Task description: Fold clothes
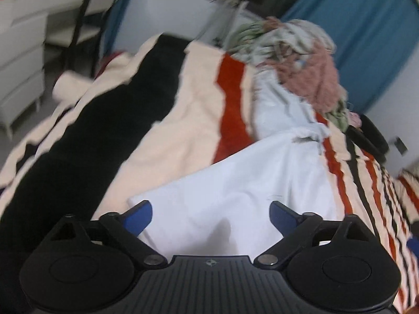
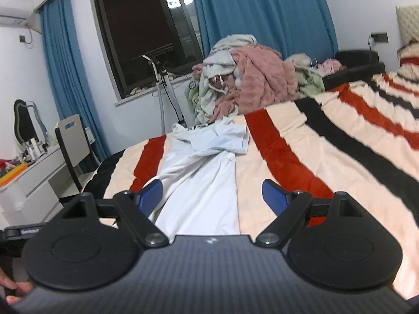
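Observation:
A white garment [image 1: 235, 183] lies stretched out on the striped blanket [image 1: 188, 110]. In the right wrist view the same white garment [image 2: 204, 172] runs away from me, its far end bunched up with folded sleeves. My left gripper [image 1: 210, 216] hovers over the near end of the garment, its blue pads wide apart and pressing on nothing. My right gripper [image 2: 212, 196] is open above the garment's near right edge, with cloth showing between its fingers but not pinched.
A heap of pink, grey and green clothes [image 2: 248, 78] sits at the bed's far end, before blue curtains [image 2: 262, 13] and a dark window. A white desk [image 2: 34, 175] and chair [image 2: 70, 144] stand to the left. A black object [image 1: 371, 136] lies near the bed's right edge.

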Demonstrator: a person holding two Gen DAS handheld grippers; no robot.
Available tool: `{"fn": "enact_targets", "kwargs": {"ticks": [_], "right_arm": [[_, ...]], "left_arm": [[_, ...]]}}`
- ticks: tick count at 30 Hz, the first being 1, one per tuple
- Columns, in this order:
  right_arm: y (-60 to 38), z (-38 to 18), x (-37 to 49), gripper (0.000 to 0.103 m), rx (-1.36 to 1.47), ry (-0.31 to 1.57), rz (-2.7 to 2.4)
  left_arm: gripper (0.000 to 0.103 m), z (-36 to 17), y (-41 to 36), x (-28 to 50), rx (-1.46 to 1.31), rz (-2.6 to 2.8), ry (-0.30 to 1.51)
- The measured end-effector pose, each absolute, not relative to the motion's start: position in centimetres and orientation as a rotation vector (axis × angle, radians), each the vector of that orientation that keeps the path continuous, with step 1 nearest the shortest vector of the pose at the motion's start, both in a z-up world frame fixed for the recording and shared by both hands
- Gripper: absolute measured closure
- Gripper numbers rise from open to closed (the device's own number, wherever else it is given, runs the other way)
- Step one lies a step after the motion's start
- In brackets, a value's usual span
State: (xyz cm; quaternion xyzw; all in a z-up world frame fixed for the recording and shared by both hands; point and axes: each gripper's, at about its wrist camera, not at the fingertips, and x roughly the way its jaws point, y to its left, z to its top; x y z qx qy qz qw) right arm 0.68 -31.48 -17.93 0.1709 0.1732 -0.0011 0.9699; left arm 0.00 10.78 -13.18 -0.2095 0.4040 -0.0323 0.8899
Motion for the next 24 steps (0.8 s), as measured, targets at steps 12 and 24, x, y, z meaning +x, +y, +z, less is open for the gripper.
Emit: {"fn": "enact_targets", "kwargs": {"ticks": [12,24], "right_arm": [[-32.9,-19.1,1.1,0.019,0.457,0.388,-0.020],[-34.1,-20.1,2.1,0.019,0.539,0.459,-0.018]], "left_arm": [[0.033,-16.0,15.5,1.1,-0.677,0.097,0.881],[0.095,-14.4,13.2,-0.4,-0.593,-0.014,0.777]]}}
